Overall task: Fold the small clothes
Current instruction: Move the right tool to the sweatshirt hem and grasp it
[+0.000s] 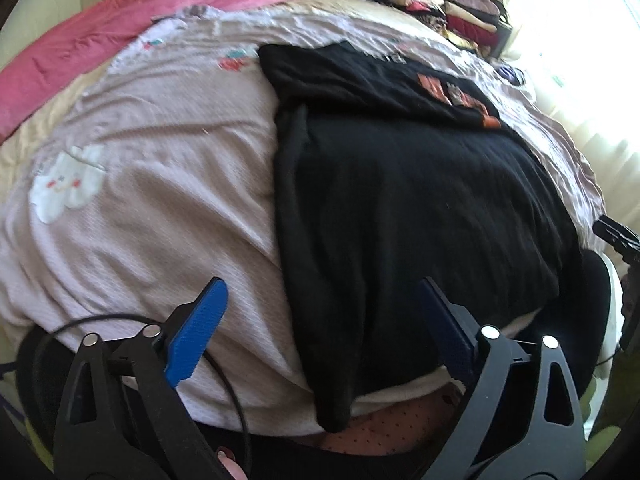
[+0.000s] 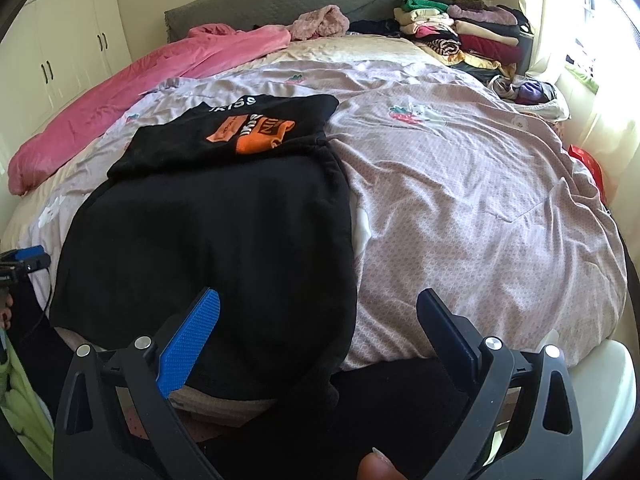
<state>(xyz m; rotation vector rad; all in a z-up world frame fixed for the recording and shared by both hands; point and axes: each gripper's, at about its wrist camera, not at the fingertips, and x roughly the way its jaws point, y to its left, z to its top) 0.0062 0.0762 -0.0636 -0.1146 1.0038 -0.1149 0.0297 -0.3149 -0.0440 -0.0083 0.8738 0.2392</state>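
Both grippers, left gripper (image 1: 320, 328) and right gripper (image 2: 320, 340), are spread wide and holding nothing. I've got the black shirt (image 2: 208, 232) flat on the bedspread (image 2: 460, 200), top part already folded over. I'd pinch both near hem corners evenly, then lift together so it doesn't skew.

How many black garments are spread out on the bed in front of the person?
1: a black T-shirt with an orange print lies flat on the lilac bedspread, its hem hanging over the near edge. More dark items may sit in the folded pile by the headboard.
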